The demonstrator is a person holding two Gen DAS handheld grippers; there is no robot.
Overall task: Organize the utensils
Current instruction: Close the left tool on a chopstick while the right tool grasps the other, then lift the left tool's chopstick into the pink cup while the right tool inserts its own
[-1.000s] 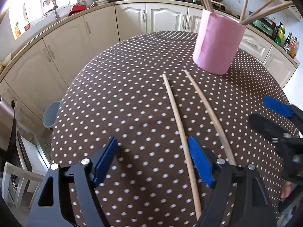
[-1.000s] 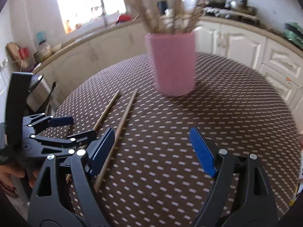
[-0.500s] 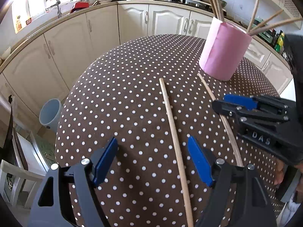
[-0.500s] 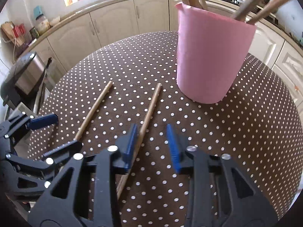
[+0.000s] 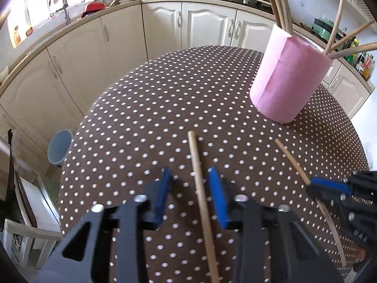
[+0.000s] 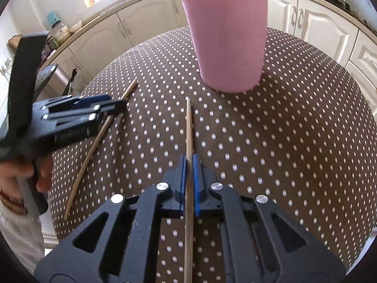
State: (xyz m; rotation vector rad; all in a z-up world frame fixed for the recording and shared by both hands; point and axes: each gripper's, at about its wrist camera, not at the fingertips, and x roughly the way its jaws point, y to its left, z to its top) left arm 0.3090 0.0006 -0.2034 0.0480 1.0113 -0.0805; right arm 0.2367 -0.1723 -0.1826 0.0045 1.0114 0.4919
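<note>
Kitchen setting: cream cabinets curve behind a round table (image 5: 146, 108) under a brown polka-dot cloth.

Left wrist view. Pink holder (image 5: 288, 80) stands upright at the far right of the table, several wooden sticks already leaning out of its mouth. Two loose chopsticks lie on the cloth, well apart from each other. Left chopstick (image 5: 200, 188) runs between the blue pads of the left gripper (image 5: 190, 197); jaws are closing, with a gap visible on both sides, so no grip yet. To the right, the right gripper (image 5: 329, 188) sits on the second stick.

Right wrist view. Right gripper (image 6: 189, 184) is clamped on the right chopstick (image 6: 188, 127), pads pressing both sides near mid-length. Stick tip points toward the holder (image 6: 227, 37) and stops just short of its base. Left gripper (image 6: 94, 108) appears at the left edge over its own stick, a hand (image 6: 21, 174) behind it.

Judgement: pick-up step, both sticks at once; right secured, left about to be. Next move calls for finishing the left squeeze, lifting both clear of the cloth, tipping them upright and lowering them into the holder without knocking its rim or the sticks inside.
</note>
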